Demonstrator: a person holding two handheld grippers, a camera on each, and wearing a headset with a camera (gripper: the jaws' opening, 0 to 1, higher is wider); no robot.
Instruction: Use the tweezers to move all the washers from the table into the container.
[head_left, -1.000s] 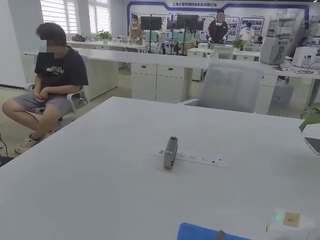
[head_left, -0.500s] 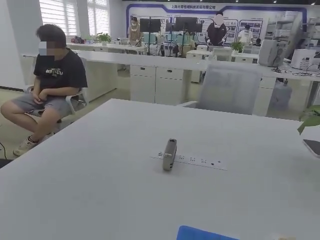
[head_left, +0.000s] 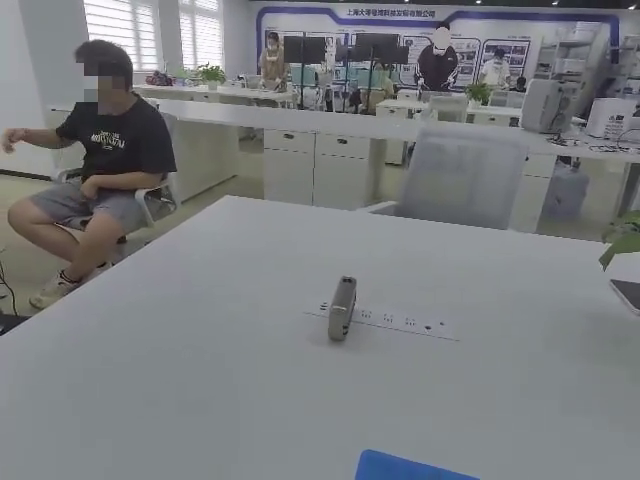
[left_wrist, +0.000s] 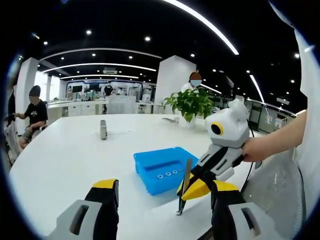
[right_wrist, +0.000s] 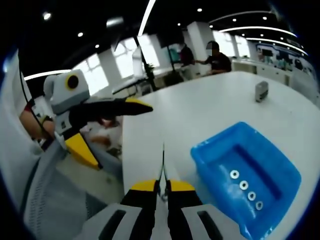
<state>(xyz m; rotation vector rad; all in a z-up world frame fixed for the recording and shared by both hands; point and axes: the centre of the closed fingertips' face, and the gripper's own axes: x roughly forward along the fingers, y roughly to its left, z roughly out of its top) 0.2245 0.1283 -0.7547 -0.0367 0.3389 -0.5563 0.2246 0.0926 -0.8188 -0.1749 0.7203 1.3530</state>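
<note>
The left gripper (left_wrist: 162, 190) held its jaws wide apart with nothing between them, over the white table (left_wrist: 75, 150). The right gripper (right_wrist: 162, 186) had its jaws clamped together on the tweezers (right_wrist: 163, 162). The tweezers pointed down at the tabletop beside the blue container (right_wrist: 245, 175); whether their tips touched it could not be told. Four washers (right_wrist: 244, 188) lay in a row on the container's floor.

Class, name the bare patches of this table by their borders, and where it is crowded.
Bare table left of the grey device, and between it and the blue container. Crowded at the near edge: the right claw holds tweezers beside the container.
</note>
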